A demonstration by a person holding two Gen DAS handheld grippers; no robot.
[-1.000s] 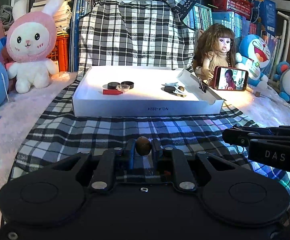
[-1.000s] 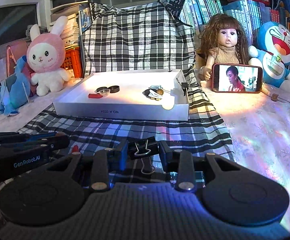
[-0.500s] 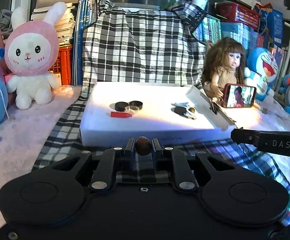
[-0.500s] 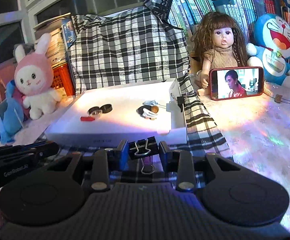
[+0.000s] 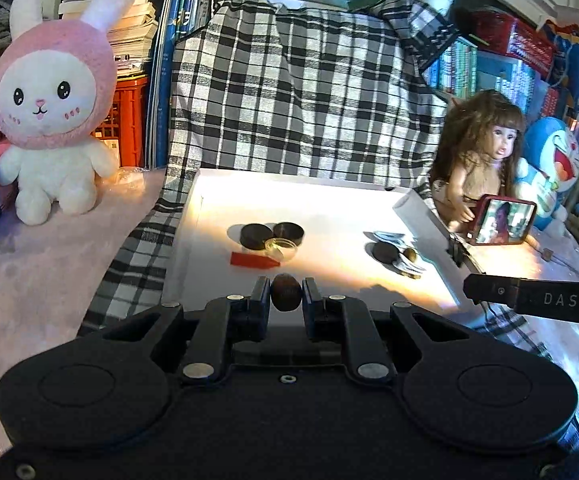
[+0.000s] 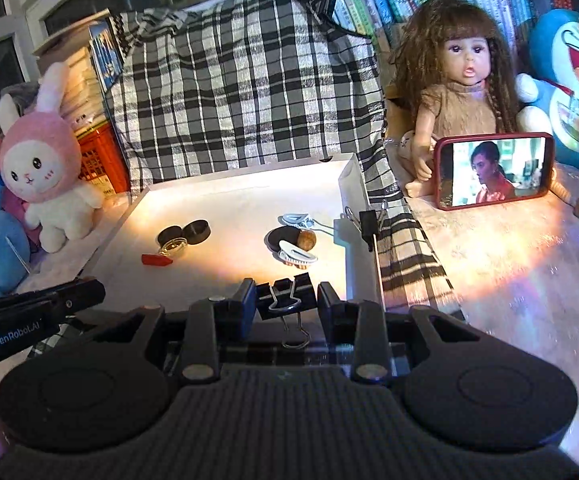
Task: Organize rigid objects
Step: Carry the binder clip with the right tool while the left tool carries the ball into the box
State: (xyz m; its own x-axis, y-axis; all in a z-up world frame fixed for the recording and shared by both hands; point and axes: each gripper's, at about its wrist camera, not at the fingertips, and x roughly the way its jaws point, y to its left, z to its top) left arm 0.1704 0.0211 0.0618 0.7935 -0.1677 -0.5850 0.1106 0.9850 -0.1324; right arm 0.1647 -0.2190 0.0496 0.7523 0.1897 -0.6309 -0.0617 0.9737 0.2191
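My left gripper [image 5: 286, 298] is shut on a small brown nut [image 5: 285, 297], held above the near edge of the white tray [image 5: 321, 196]. My right gripper [image 6: 287, 298] is shut on a black binder clip [image 6: 285, 295] whose wire handles hang down, also over the tray's [image 6: 249, 188] near edge. Inside the tray lie two black round lids [image 5: 271, 234] with a clear dish, a red piece [image 5: 254, 261], and a cluster of a dark disc [image 6: 283, 237], another nut [image 6: 308, 239] and white hair clips [image 6: 297, 256]. A second binder clip [image 6: 367, 222] grips the tray's right wall.
The tray rests on a black-and-white plaid cloth [image 5: 305, 92]. A pink bunny plush [image 5: 51, 96] stands left; a doll [image 6: 463, 88] and a phone [image 6: 493, 170] playing video stand right, beside a blue cat plush [image 6: 573, 84]. Books line the back.
Both grippers have moved forward and slightly up toward the tray, carrying the nut and the binder clip; the tray now looms closer in both views. The grips are unchanged.
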